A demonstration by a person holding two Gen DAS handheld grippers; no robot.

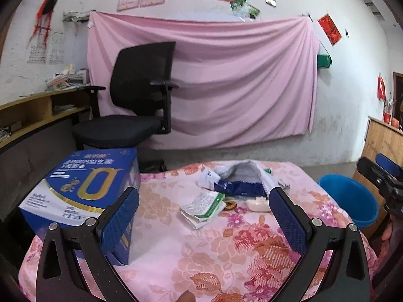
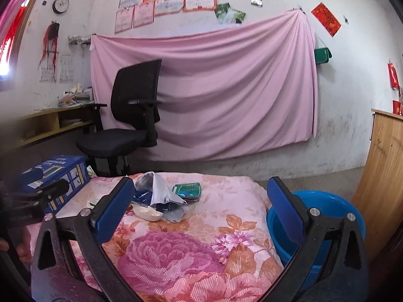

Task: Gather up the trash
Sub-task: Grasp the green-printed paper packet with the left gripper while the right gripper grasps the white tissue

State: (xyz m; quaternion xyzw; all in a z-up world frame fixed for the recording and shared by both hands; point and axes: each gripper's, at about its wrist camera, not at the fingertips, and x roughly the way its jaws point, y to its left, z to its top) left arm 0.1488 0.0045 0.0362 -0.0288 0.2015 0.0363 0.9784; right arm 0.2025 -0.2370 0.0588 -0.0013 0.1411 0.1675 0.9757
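while both grippers hover with jaws spread wide and empty, the flowered table cover runs ahead of them, the blue basin sits just right of the right gripper, the blue box stands beside the left gripper, and crumpled wrappers lie ahead between its fingers.

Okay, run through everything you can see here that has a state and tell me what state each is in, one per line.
left gripper: open, holding nothing
right gripper: open, holding nothing
blue bucket: upright beside the table, no trash visible inside
white and blue bag: crumpled, mouth gaping
green and white wrapper: crumpled, lying flat
green packet: lying flat
blue box: closed, on the table corner
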